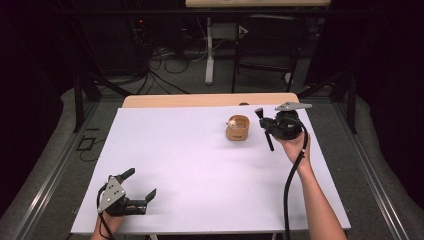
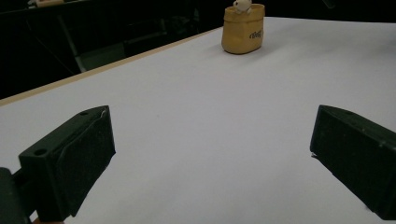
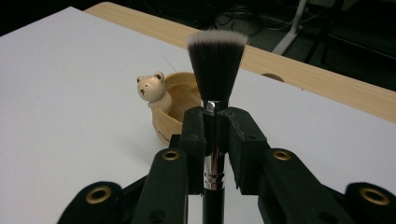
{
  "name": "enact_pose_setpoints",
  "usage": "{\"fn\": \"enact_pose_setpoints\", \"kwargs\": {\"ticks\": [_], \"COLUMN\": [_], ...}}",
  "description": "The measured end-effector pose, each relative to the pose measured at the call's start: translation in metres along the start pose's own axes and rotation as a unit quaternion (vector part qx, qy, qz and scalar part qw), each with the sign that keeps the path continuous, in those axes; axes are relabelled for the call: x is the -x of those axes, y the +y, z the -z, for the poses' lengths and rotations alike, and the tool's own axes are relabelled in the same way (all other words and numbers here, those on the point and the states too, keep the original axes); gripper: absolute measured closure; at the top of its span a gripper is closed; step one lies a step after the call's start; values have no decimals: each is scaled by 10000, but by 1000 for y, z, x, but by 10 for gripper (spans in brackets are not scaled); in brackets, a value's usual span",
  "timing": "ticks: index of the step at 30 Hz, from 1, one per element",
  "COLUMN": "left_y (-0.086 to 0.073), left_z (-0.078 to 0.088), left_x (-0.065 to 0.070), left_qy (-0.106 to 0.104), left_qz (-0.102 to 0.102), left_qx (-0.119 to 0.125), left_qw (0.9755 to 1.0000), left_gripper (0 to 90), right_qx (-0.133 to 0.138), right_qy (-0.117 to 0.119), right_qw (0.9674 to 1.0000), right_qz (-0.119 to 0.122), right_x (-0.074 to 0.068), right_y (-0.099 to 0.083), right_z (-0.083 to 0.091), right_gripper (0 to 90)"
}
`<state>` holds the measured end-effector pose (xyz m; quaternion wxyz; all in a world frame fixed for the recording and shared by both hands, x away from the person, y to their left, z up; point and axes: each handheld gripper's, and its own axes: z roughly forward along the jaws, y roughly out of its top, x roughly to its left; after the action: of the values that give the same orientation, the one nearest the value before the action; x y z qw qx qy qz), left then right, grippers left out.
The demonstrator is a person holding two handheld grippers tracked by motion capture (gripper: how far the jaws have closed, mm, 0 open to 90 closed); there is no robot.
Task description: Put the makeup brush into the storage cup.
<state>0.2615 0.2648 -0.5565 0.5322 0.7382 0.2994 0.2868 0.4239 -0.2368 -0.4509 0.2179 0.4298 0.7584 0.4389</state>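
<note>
The right hand-held gripper [image 1: 266, 125] pinches a makeup brush [image 3: 215, 74] by its metal ferrule, bristles up, just right of the small wooden bear holder [image 1: 237, 128] at the far side of the white worktop [image 1: 190, 165]. The likely step is dropping the brush into the holder. It should go handle first, centred over the opening and clear of the bear figure [image 3: 151, 89]. The left hand-held gripper [image 1: 137, 186] rests spread near the front left edge.

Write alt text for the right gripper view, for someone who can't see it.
A black claw is shut on a makeup brush with dark, white-tipped bristles pointing up. Just behind it, on the white table, stands a small wooden cup with a little bear figure on its rim.
</note>
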Motion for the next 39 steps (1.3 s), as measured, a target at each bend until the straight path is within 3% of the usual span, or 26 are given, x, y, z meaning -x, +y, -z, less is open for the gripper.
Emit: {"fn": "enact_pose_setpoints", "kwargs": {"ticks": [7,26,39], "left_y": [0,1,0], "left_z": [0,0,-1], "left_x": [0,1,1], "left_qy": [0,-4,-25], "left_qz": [1,0,26], "left_qx": [3,29,39], "left_qw": [10000,10000,10000], "left_gripper": [0,0,0], "right_qx": [316,544,752], "right_qy": [-58,-136,-231], "right_qw": [9995,9983,9960], "right_qz": [59,169,429], "right_x": [-1,-10,-22], "right_y": [-4,-4,5], "right_z": [-3,-9,-16], "right_gripper": [775,775,775]}}
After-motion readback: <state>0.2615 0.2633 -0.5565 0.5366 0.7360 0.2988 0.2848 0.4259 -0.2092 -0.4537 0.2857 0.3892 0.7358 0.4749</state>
